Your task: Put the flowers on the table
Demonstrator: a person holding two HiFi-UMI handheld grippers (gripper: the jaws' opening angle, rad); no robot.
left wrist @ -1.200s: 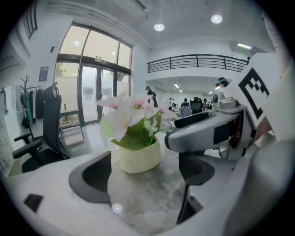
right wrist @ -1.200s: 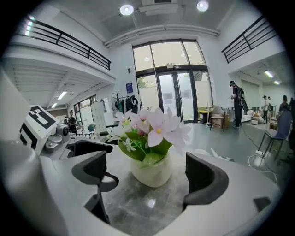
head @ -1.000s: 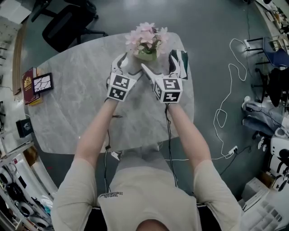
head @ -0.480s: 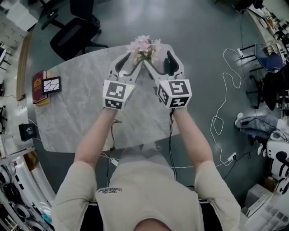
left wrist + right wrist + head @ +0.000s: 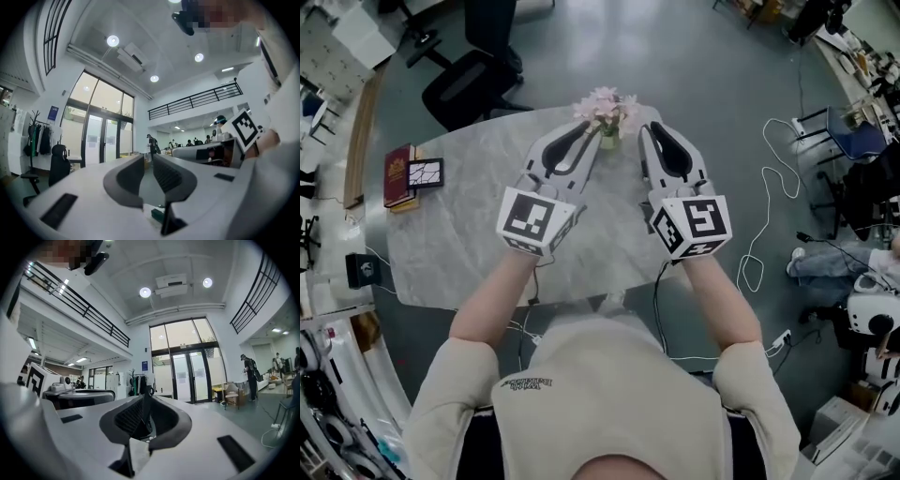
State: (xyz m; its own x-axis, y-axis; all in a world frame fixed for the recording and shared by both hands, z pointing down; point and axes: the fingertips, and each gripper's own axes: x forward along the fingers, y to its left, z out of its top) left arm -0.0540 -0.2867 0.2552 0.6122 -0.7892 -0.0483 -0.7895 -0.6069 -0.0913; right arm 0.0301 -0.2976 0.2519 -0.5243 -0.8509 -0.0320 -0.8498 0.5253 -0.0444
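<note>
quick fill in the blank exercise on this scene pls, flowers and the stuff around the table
1. The flowers have ___ petals.
2. They stand on the table, near its ___ edge as seen from the person.
3. The book at the table's left end has a ___ cover.
4. The office chair on the floor beyond the table is ___.

Missing words: pink; far; red; black

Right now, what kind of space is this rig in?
Likely an open office or lab hall: office chair beside the table, loose cable on the floor, glass doors and a mezzanine railing.
</note>
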